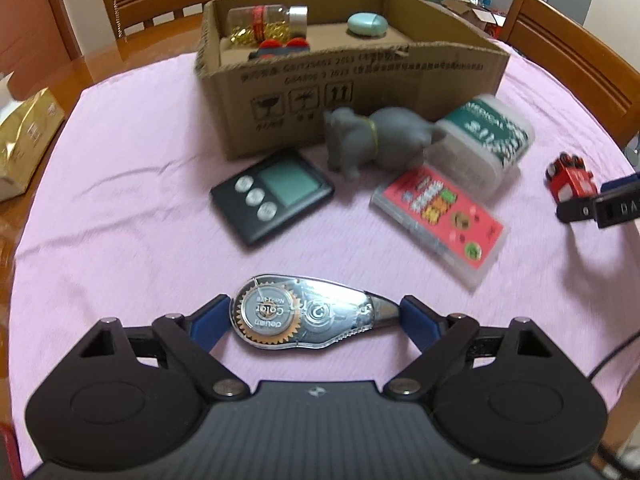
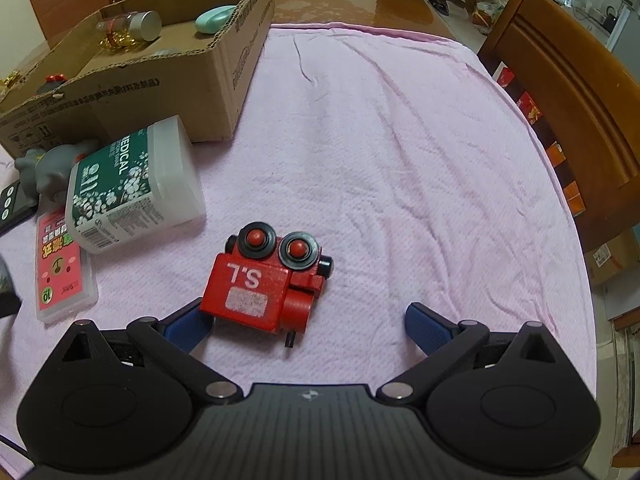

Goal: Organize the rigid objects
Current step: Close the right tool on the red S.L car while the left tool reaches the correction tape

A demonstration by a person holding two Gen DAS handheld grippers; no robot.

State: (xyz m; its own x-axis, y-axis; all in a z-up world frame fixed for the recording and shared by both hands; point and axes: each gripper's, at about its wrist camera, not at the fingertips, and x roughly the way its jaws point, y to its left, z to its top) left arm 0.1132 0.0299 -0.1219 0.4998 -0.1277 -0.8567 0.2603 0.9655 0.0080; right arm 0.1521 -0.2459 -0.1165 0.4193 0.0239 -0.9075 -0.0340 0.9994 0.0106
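My left gripper (image 1: 314, 318) is shut on a clear correction tape dispenser (image 1: 308, 314), its blue pads touching both ends, low over the pink cloth. My right gripper (image 2: 308, 326) is open around a red toy truck (image 2: 266, 280) that lies on the cloth; the left pad touches the truck's corner, the right pad stands apart. The truck and right gripper also show in the left wrist view (image 1: 570, 178). A cardboard box (image 1: 360, 80) at the back holds a jar (image 1: 268, 22), a teal oval case (image 1: 367, 25) and a red-and-black toy.
On the cloth before the box lie a black timer (image 1: 272, 194), a grey elephant figure (image 1: 372, 140), a white medical tub (image 1: 486, 140) and a pink flat case (image 1: 438, 216). A gold packet (image 1: 24, 136) sits at the left. Wooden chairs (image 2: 568, 92) surround the table.
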